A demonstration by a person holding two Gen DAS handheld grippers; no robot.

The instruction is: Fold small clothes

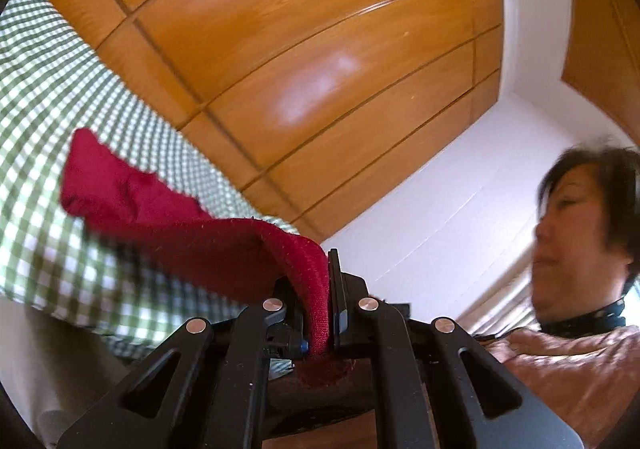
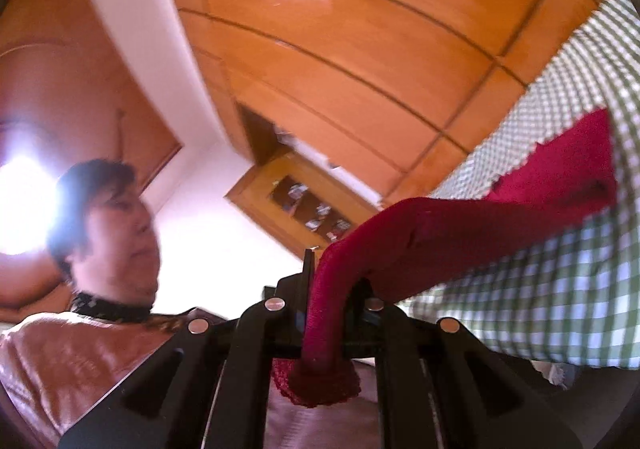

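Note:
A small dark red knit garment (image 1: 168,217) is held up off the green-and-white checked cloth (image 1: 48,121). My left gripper (image 1: 320,289) is shut on one edge of it; the fabric runs between the jaws and bunches behind them. My right gripper (image 2: 320,289) is shut on another edge of the same red garment (image 2: 480,217), which stretches away to the right over the checked cloth (image 2: 560,289). Both cameras point up and sideways, tilted.
Glossy orange wooden panels (image 1: 320,69) and a white wall (image 1: 460,209) fill the background. The person (image 1: 580,233) in a pinkish-brown top is close by, also in the right wrist view (image 2: 108,233). A wooden cabinet with glass panes (image 2: 308,205) stands behind.

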